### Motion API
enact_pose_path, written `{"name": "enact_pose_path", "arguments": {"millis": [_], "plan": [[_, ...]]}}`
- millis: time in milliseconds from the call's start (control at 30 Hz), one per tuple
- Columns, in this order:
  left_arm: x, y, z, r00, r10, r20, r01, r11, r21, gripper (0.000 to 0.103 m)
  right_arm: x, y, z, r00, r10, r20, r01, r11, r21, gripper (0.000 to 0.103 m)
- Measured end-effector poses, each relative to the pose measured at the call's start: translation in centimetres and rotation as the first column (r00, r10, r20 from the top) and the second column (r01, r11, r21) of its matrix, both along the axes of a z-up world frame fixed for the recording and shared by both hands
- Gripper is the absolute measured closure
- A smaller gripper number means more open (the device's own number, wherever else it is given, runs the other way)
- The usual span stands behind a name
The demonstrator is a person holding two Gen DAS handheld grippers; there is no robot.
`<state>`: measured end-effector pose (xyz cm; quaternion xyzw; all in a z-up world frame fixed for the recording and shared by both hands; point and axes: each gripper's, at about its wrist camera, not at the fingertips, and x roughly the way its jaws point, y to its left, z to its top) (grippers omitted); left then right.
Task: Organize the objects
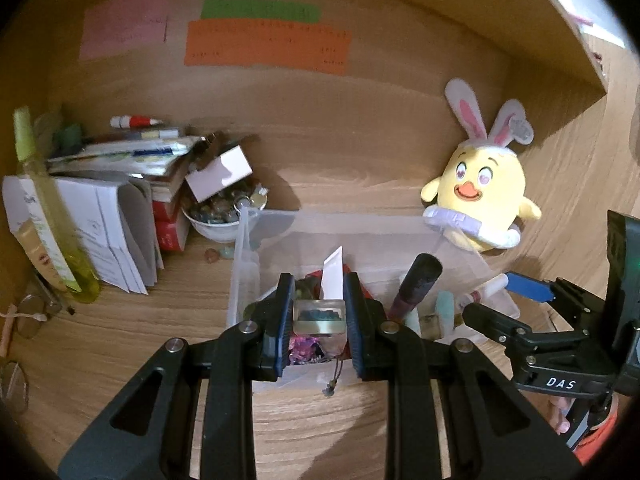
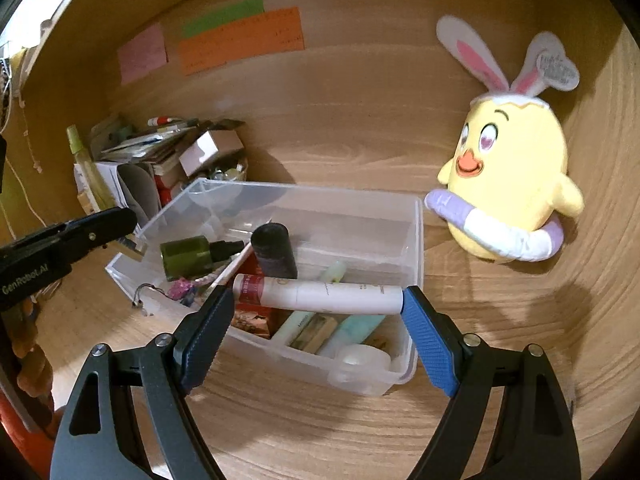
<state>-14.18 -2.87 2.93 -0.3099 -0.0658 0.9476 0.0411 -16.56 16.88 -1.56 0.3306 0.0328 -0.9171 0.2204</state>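
Firstly, left gripper: the left gripper [image 1: 319, 316] has its two black fingers pressed onto a small clear square block with dark green bits inside [image 1: 319, 315], which hangs just above the near-left edge of the bin.
Block's lie: its flat face is turned to the left wrist camera; it is too squat to name a long axis.
Right gripper: the right gripper [image 2: 316, 322] stands wide apart, blue pads [image 2: 430, 344] bare, holding nothing, low over the bin's near wall.
Bin: a clear plastic rectangular storage bin [image 2: 416, 240] rests on the wooden desk surface [image 2: 320, 420], its long side running left to right in the right wrist view.
Tube: a white tube with a red-printed end [image 2: 320, 294] lies across the bin contents between the right gripper's pads, long axis left to right, red end to the left.
Other contents: a dark green bottle with black cap [image 2: 192, 256] lies on its side, cap to the right; a black cylinder [image 2: 276, 250] leans up beside it; a pale mint tube [image 2: 356, 330] and a roll of clear tape [image 2: 362, 356] sit at the near wall.
Surroundings: a yellow chick plush with rabbit ears [image 2: 516, 168] leans on the back panel, right of the bin and apart from it.
Left clutter: a stack of papers and books [image 1: 120, 184], a white bowl of stones [image 1: 216, 216] and a tall yellow-green bottle [image 1: 48, 208] crowd the far left.
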Motion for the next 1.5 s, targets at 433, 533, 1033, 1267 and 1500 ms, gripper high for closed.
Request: {"name": "enact_pose_path", "arguments": {"millis": [433, 533, 1033, 1267, 1500], "plan": [[-2.0, 0.6, -2.6, 0.997, -0.008, 0.08, 0.01, 1.0, -0.023, 0.079, -1.4, -0.8, -1.3, 0.999, 0.019, 0.041, -0.02, 1.0, 0.019, 0.02], [-1.8, 1.1, -2.5, 0.998, -0.014, 0.066, 0.017, 0.999, -0.042, 0.079, -1.3, -1.1, -1.4, 0.999, 0.017, 0.031, -0.018, 0.999, 0.036, 0.02], [0.1, 1.9, -1.3, 0.999, -0.04, 0.022, 0.041, 0.997, -0.071, 0.07, 0.3, -1.0, 0.0, 0.998, 0.055, -0.004, -0.055, 0.998, 0.034, 0.02], [2.3, 2.0, -0.4, 0.999, -0.043, -0.023, 0.041, 0.996, -0.082, 0.054, 2.2, -0.6, 1.3, 0.996, 0.078, -0.042, -0.077, 0.997, 0.022, 0.02], [5.0, 2.3, 0.4, 0.996, -0.04, -0.079, 0.032, 0.994, -0.103, 0.03, 4.0, 0.2, 1.9, 0.993, 0.093, -0.073, -0.092, 0.996, 0.017, 0.017]]}}
